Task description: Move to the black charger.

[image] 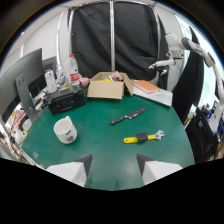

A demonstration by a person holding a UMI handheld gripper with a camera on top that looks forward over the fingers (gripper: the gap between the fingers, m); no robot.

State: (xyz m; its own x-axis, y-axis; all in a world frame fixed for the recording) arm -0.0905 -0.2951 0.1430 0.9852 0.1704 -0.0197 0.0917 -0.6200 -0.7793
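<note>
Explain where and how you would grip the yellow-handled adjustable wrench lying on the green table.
Grip the yellow-handled adjustable wrench at its yellow handle, coming from above with the open hand-held gripper turned so its fingers straddle the handle's narrow width. It lies flat, ahead of the fingers; the handle is straight, while the metal jaw end is uneven.

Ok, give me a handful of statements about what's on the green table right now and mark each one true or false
1. The white mug lies tipped on its side on the green table. True.
2. The gripper has its fingers closed on the knife. False: the fingers are open with nothing between them, and the knife lies well beyond them.
3. The yellow-handled wrench lies nearer the fingers than the knife does. True.
4. The cardboard box sits just ahead of the fingers. False: it is at the table's far side.
5. An orange book lies beside the box. True.
</note>
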